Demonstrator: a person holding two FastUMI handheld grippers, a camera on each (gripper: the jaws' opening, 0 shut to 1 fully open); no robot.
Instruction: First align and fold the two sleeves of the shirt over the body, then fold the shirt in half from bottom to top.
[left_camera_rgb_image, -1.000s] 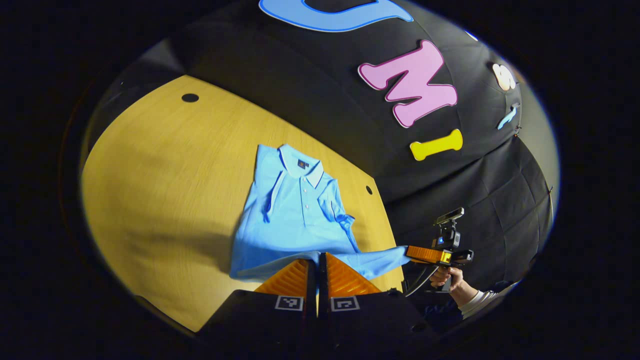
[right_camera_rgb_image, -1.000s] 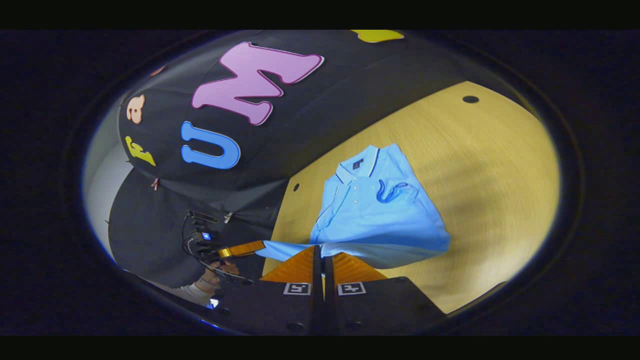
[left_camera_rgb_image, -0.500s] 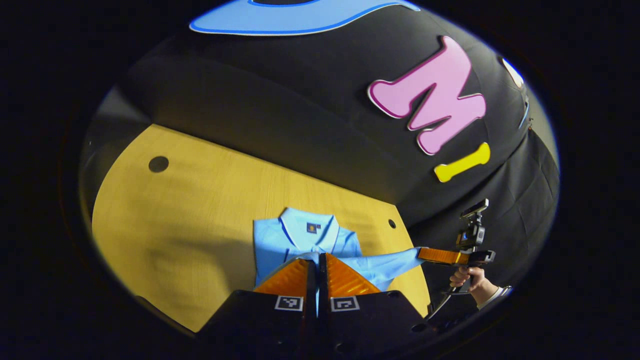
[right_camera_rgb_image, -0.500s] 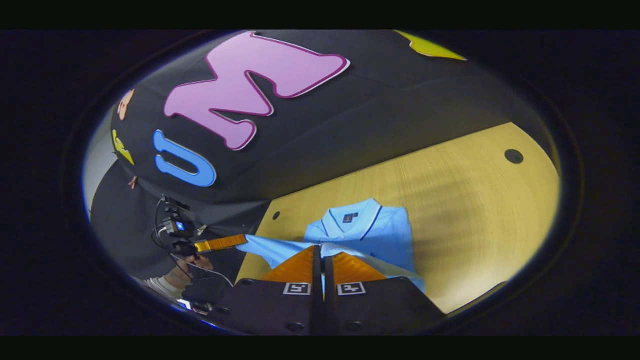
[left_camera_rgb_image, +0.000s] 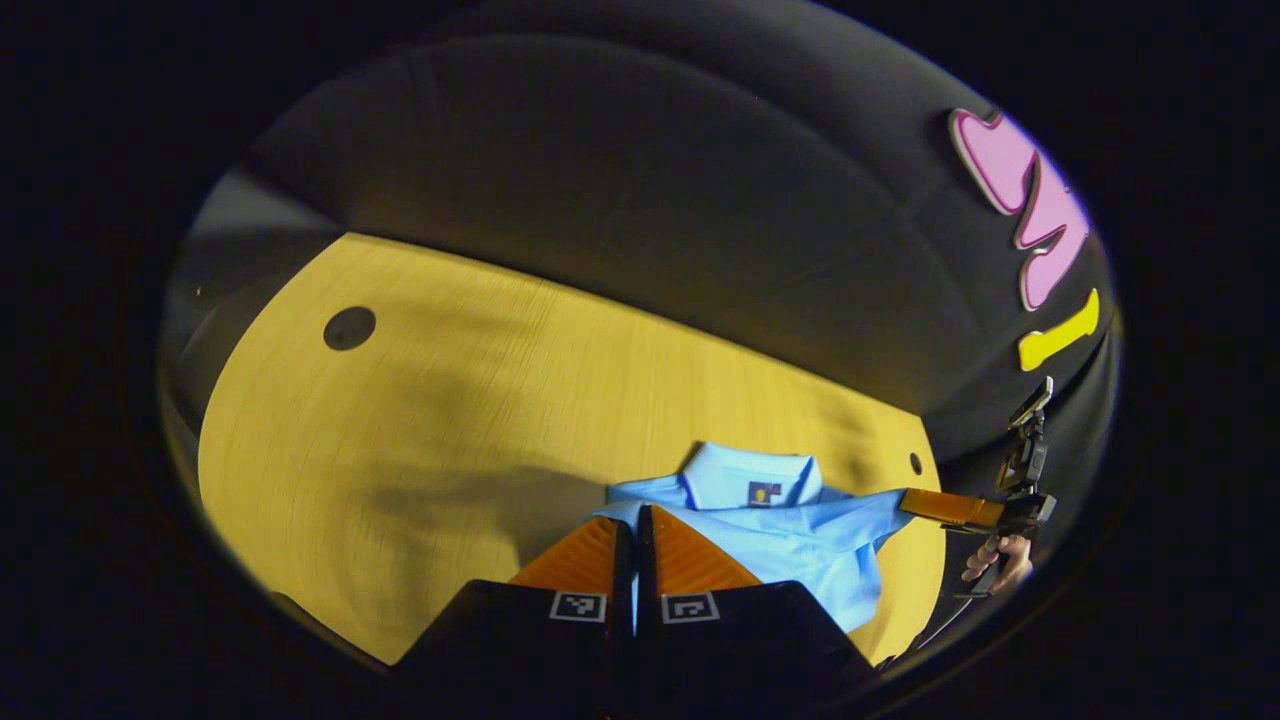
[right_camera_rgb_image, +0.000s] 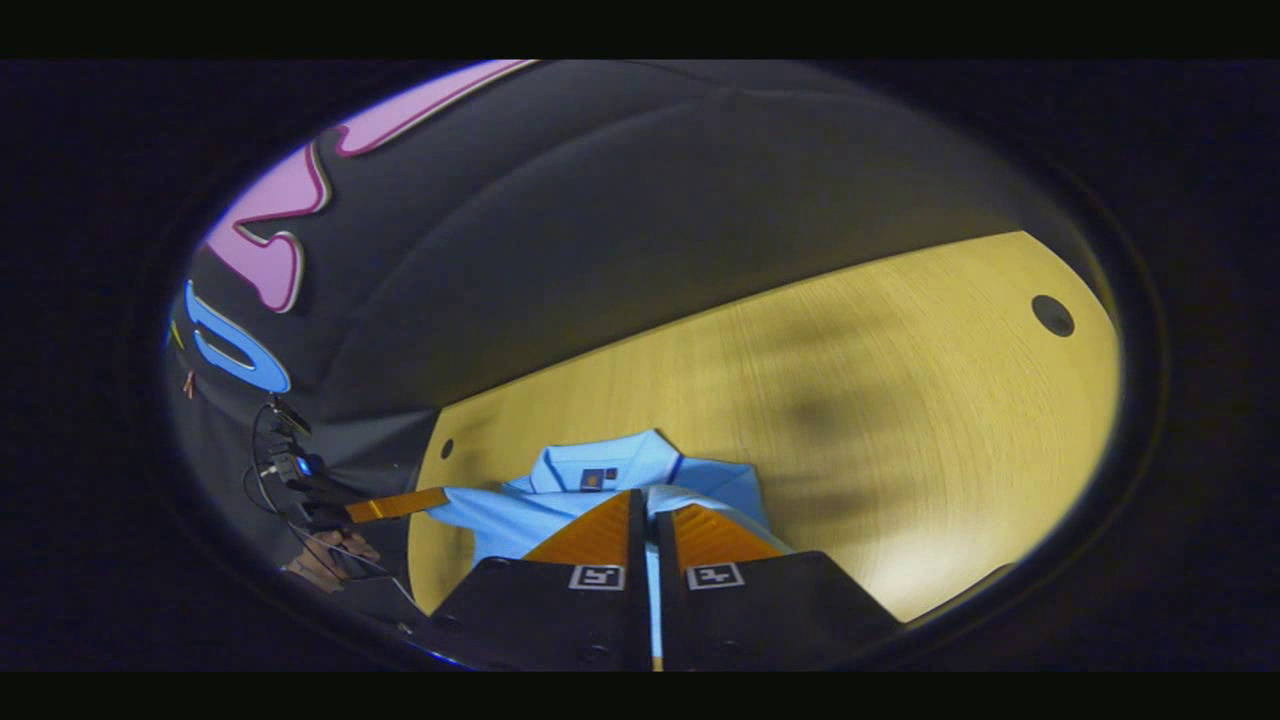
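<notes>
Over the last second the lower hem of the light-blue short-sleeved polo shirt (left_camera_rgb_image: 790, 530) has travelled from the near part of the pale yellow wood-grain table (left_camera_rgb_image: 450, 400) up towards the collar, so the long spread of buttoned front seen a second ago is now covered and only the collar (left_camera_rgb_image: 748, 470) with its small dark label (left_camera_rgb_image: 766, 492) peeks out beyond the carried edge. That suggests the sleeves are already laid over the body and the bottom-to-top fold is nearly closed; what seems left is to set the hem down square with the shoulders and let go. The left gripper (left_camera_rgb_image: 634, 512) has its fingers pressed together with a thin strip of blue cloth pinched between them, and the right gripper (right_camera_rgb_image: 650, 498) clamps the hem the same way; in the left gripper view it also appears farther off (left_camera_rgb_image: 912, 498), held by a hand (left_camera_rgb_image: 1000, 560). The shirt is soft, matte knit that sags and creases between the two grips, its collar flatter and crisper. The table is smooth, with a round dark hole (left_camera_rgb_image: 349, 328) near its far corner.
</notes>
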